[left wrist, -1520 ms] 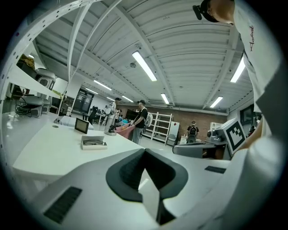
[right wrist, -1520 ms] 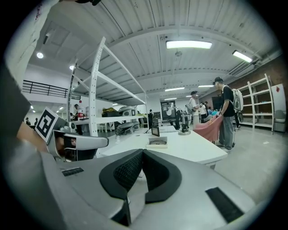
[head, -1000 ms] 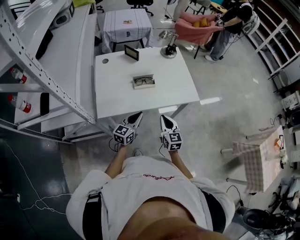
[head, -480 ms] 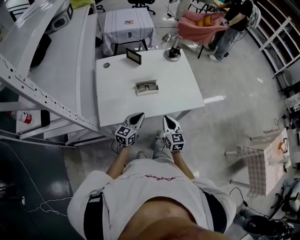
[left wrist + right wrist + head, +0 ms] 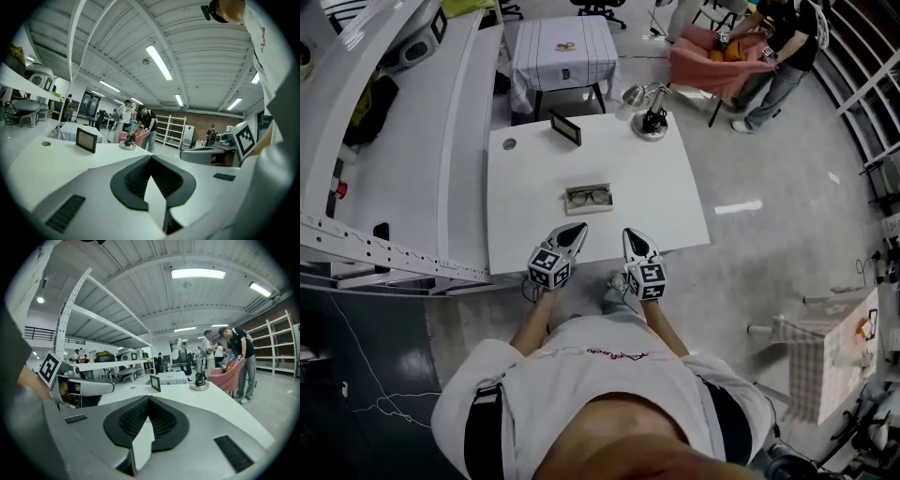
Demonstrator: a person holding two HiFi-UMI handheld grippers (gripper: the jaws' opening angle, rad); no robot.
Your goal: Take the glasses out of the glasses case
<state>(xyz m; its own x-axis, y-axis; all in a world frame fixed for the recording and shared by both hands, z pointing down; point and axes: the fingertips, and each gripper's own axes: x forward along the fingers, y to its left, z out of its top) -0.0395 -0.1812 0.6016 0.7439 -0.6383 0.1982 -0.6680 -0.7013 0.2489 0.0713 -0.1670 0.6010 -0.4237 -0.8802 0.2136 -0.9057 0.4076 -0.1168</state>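
Glasses case (image 5: 588,208): open, lying flat on the white table (image 5: 661,202) just above the middle of the head view, in the table's nearer half.
Glasses (image 5: 589,196): dark-framed, folded inside the case, not yet taken out.
Long axis: runs left to right across the frame, crosswise to both tongs.
Direction from tongs: the case lies up-frame, ahead of both tips and apart from them, roughly between the two.
Nearer hand: the left gripper (image 5: 575,229), by my judgement; its tip points almost straight at the case, while the right gripper (image 5: 632,234) sits further to the right.
Left tongs: jaws pressed together, nothing between them.
Right tongs: jaws likewise together, empty.
Coming move: a forward reach over the table edge, with jaws to part first.
Beyond the case: small dark picture frame (image 5: 565,127) and desk lamp (image 5: 651,120) at the table's far edge.
Writing: red script on the person's shirt (image 5: 609,353), too small to read; no brand legible on the case.
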